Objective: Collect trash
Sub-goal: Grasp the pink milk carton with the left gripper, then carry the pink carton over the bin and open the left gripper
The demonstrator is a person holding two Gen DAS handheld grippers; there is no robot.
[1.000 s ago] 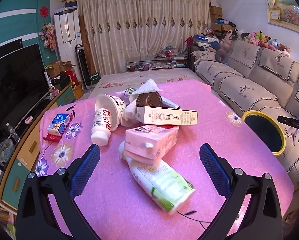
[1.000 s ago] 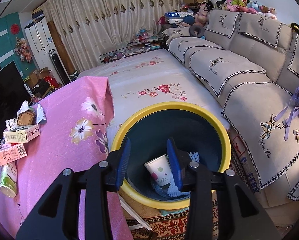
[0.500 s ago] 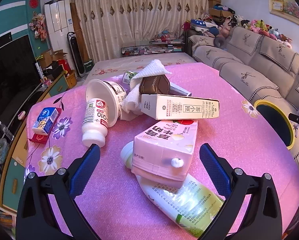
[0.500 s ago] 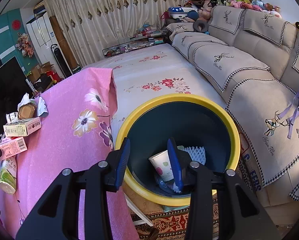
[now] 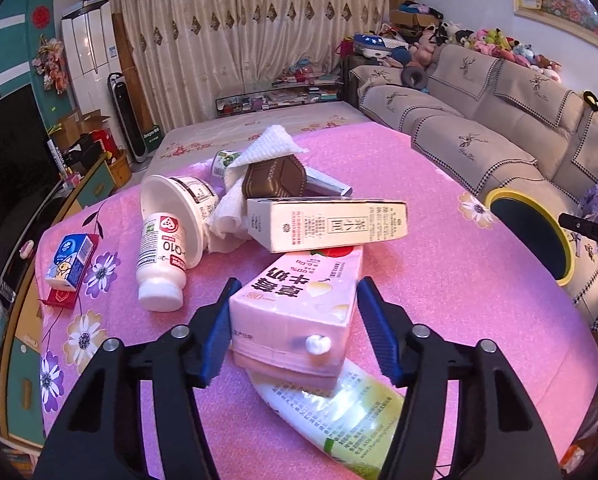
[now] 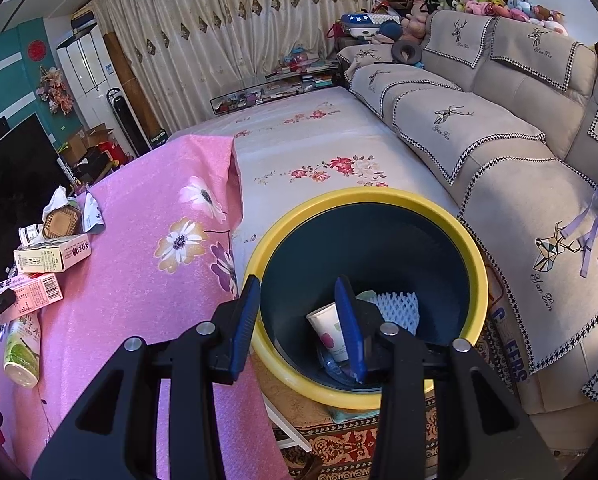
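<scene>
A pink milk carton (image 5: 299,304) lies on the pink table cloth, resting on a green-and-white bottle (image 5: 335,412). My left gripper (image 5: 297,328) is open, its jaws on either side of the carton; the left pad is close to it, the right pad apart. Behind lie a cream tea box (image 5: 327,224), a white yogurt bottle (image 5: 161,256), a paper bowl (image 5: 179,216), tissue (image 5: 267,148) and a brown box (image 5: 275,178). My right gripper (image 6: 299,320) is open and empty above the yellow-rimmed bin (image 6: 363,200), which holds a paper cup (image 6: 327,330) and white foam net (image 6: 399,308).
A small blue carton on a red box (image 5: 69,266) lies at the table's left edge. The bin (image 5: 495,196) stands off the table's right side, beside the beige sofa (image 5: 479,132). A TV cabinet runs along the left. A flowered bed (image 6: 319,148) lies behind the table.
My left gripper has moved forward and down over the pink carton and its jaws have narrowed around it. My right gripper has drifted a little back from the bin, still open.
</scene>
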